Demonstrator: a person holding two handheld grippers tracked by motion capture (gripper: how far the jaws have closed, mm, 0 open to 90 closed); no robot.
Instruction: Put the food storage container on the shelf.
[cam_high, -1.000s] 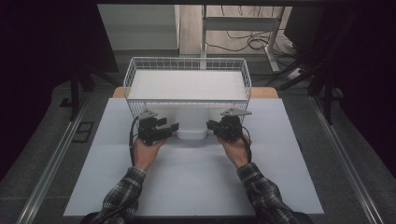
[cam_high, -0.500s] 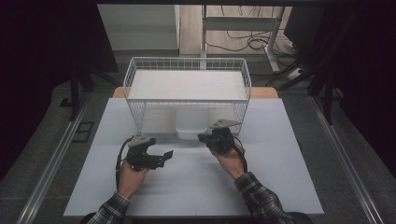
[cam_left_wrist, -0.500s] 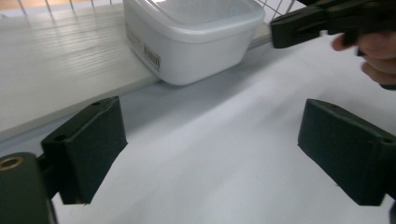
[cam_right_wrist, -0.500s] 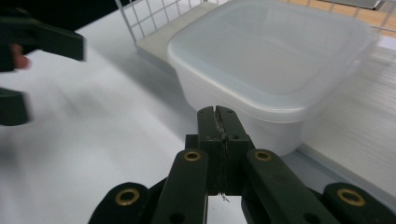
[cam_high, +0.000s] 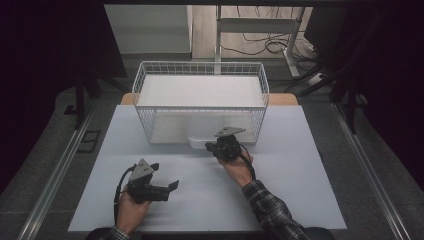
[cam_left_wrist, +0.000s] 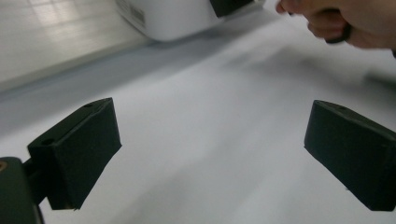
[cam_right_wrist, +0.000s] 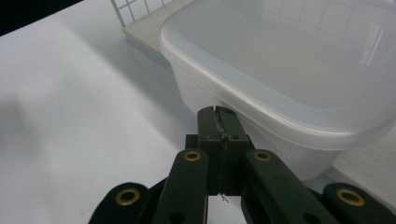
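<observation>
The white tub (cam_high: 204, 134) sits at the front edge of the wire basket (cam_high: 145, 90), half poking out of it onto the white table (cam_high: 300, 200). My right gripper (cam_high: 214, 146) is the near one: its tips are right up against the tub's front wall, just under the lip of the lid (cam_right_wrist: 280, 70), which is on. In the right gripper view the two black jaws are pressed flat together with nothing between them, and I cannot tell for sure if they touch the tub or stop just short of it. The tub's long side runs across the table, left to right, so I think a push straight ahead would slide it deeper into the basket. My left gripper (cam_high: 169, 188) is well apart from the tub, down near my side of the table, pointing across to the right. Its jaws have just been opening and now stand wide, with only bare table between them.
</observation>
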